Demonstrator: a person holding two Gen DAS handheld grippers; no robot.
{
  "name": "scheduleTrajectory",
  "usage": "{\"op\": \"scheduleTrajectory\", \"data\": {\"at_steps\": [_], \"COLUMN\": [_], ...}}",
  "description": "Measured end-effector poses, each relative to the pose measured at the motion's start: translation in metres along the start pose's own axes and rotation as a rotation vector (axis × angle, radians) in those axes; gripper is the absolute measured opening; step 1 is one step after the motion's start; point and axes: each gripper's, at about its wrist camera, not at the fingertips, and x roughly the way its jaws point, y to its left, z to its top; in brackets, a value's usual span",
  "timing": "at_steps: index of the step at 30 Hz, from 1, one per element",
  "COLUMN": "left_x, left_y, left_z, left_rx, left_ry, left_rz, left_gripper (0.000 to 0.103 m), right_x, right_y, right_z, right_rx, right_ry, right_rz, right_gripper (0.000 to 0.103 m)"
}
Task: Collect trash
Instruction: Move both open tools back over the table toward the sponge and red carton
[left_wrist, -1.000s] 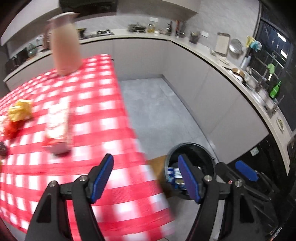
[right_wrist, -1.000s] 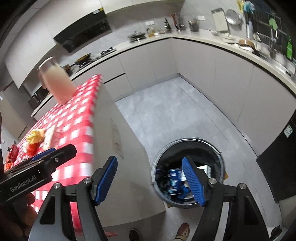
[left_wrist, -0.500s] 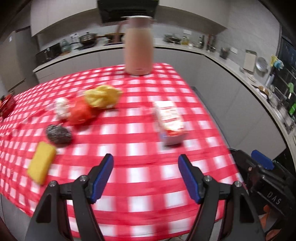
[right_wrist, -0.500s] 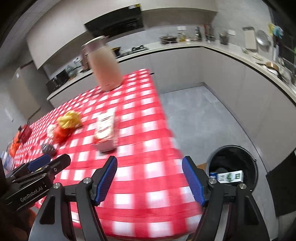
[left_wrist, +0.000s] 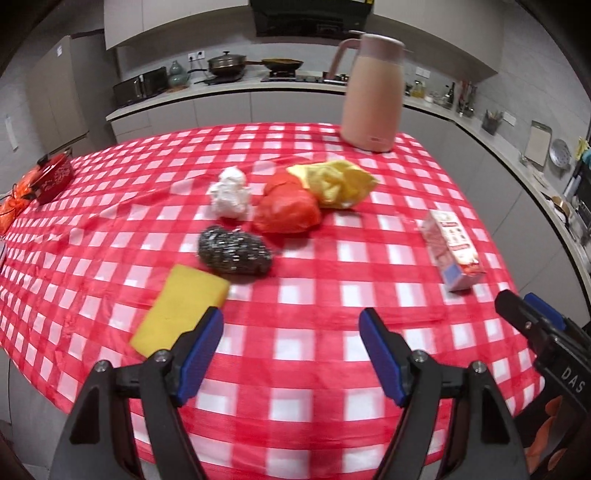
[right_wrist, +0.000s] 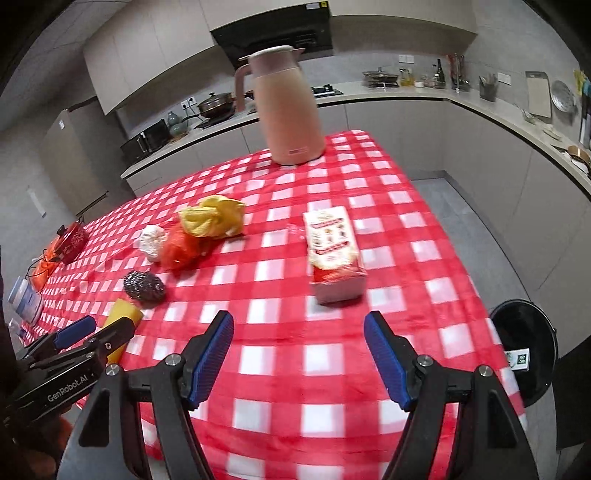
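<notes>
Blue-padded jaws wide apart on both, nothing held: right gripper (right_wrist: 298, 354), left gripper (left_wrist: 290, 349) over near table edge. Carton (right_wrist: 334, 253) flat on cloth just ahead of right jaws, slightly right; long axis near-to-far, so right nearer. Bin (right_wrist: 532, 339) on floor at right.

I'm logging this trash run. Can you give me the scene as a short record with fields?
surface: red-and-white checked tablecloth
likely trash: crumpled white tissue; crumpled red plastic bag; crumpled yellow bag; pink-and-white carton lying flat
other items: steel wool scrubber; yellow sponge; pink thermos jug
bin: black round bin on floor
left gripper: open, empty
right gripper: open, empty
</notes>
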Motion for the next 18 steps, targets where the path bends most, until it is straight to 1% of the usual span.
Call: {"op": "scheduleTrajectory", "data": {"at_steps": [8,15,18], "left_x": [0.012,0.025,0.031], "left_y": [0.027,0.053,0.062], "left_z": [-0.001,-0.001,-0.001], "left_rx": [-0.007,-0.013,-0.018], "left_ry": [0.02,0.043,0.054], "left_rz": [0.01,0.047,0.051], "left_gripper": [0.077,0.077,0.077], "right_x": [0.023,0.039,0.048], "right_y": [0.027,0.044,0.052], "right_z": [0.0,-0.002,-0.003], "right_rx": [-0.018,-0.021,-0.028], "right_ry": [0.026,0.04,0.051], "right_rz": [0.017,0.021,0.021], "right_gripper": [0.075,0.075,0.075]}}
